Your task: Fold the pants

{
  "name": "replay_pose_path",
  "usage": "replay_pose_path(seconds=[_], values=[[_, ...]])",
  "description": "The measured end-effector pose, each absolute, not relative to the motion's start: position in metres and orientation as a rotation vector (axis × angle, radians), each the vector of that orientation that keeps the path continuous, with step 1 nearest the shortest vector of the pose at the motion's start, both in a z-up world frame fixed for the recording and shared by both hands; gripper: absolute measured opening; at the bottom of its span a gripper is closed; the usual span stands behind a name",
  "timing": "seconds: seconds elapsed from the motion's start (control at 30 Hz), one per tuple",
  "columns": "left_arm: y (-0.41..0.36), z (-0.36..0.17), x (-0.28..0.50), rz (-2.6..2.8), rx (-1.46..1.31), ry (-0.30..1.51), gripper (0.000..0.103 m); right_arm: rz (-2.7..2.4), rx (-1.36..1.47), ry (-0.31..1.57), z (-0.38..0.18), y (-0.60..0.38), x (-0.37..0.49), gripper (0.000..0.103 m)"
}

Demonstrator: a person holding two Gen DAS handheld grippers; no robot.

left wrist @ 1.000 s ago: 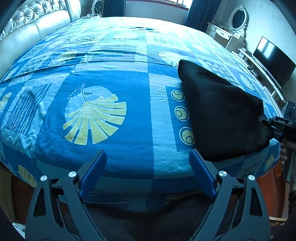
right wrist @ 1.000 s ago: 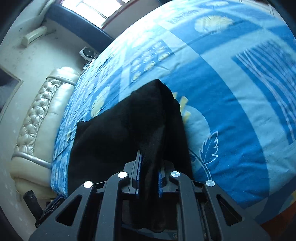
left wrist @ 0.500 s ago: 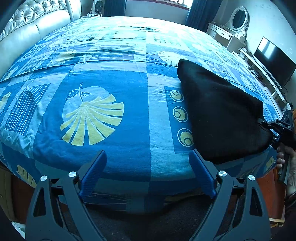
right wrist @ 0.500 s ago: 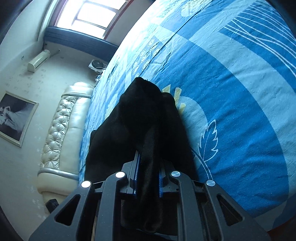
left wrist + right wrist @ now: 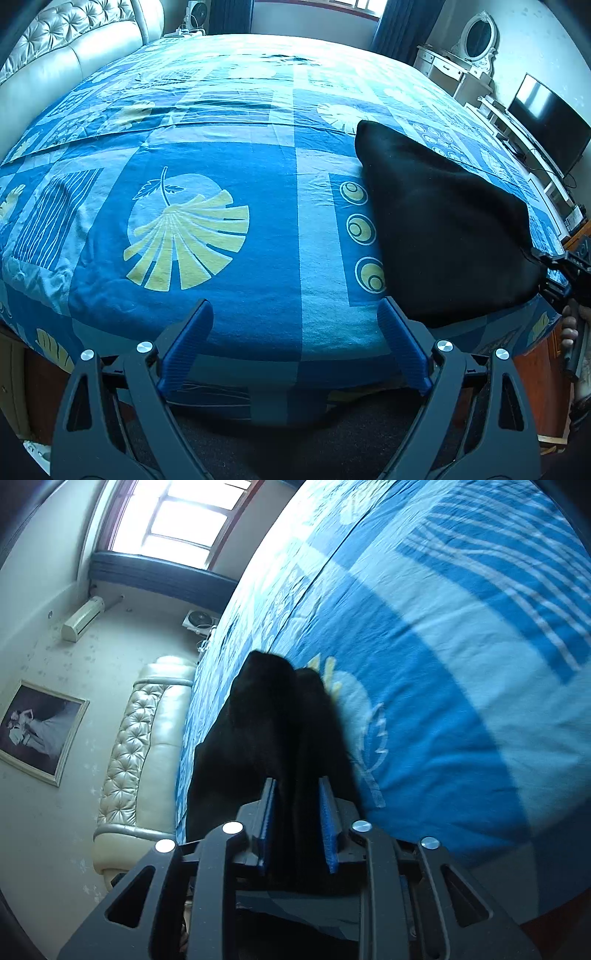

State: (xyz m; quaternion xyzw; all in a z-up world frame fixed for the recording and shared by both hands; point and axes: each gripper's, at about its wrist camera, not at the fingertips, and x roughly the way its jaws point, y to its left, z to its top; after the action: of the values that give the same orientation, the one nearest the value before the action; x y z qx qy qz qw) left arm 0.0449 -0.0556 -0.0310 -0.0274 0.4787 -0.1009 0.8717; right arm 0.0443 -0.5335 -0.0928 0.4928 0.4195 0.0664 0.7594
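Note:
The black pants [image 5: 439, 225] lie folded on the right side of the blue patterned bed [image 5: 229, 258], near its front edge. My left gripper [image 5: 295, 328] is open and empty, hovering at the bed's front edge left of the pants. My right gripper [image 5: 297, 812] is shut on a bunched corner of the pants [image 5: 273, 731] and holds it lifted off the bed's corner; it shows at the far right of the left wrist view [image 5: 569, 266].
A cream tufted headboard [image 5: 66, 59] runs along the bed's left side. A TV [image 5: 546, 125] on a white stand and a dresser with an oval mirror [image 5: 476, 37] stand at the right. A window [image 5: 177, 517] and framed picture [image 5: 37, 731] are on the walls.
My right gripper has tilted and pulled the held pants corner back and up, away from the bed's corner. The left gripper has stayed in place, open.

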Motion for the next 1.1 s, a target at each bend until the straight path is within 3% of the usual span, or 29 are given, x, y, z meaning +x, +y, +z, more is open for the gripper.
replay_pose_path(seconds=[0.03, 0.07, 0.37, 0.8, 1.1], values=[[-0.055, -0.031, 0.045, -0.210, -0.058, 1.000, 0.090, 0.091, 1.055, 0.923, -0.090, -0.538, 0.042, 0.066], [-0.055, -0.031, 0.045, -0.211, -0.060, 1.002, 0.090, 0.037, 1.042, 0.901, -0.085, -0.544, 0.036, 0.070], [-0.062, -0.034, 0.055, -0.288, -0.121, 1.041, 0.090, 0.066, 1.205, 0.764, -0.072, -0.567, 0.015, 0.077], [-0.086, -0.055, 0.090, -0.453, -0.337, 1.145, 0.090, 0.157, 1.037, 0.971, -0.094, -0.516, 0.051, 0.078], [-0.113, -0.075, 0.117, -0.549, -0.452, 1.219, 0.090, 0.245, 1.078, 0.957, -0.097, -0.508, 0.054, 0.085]])
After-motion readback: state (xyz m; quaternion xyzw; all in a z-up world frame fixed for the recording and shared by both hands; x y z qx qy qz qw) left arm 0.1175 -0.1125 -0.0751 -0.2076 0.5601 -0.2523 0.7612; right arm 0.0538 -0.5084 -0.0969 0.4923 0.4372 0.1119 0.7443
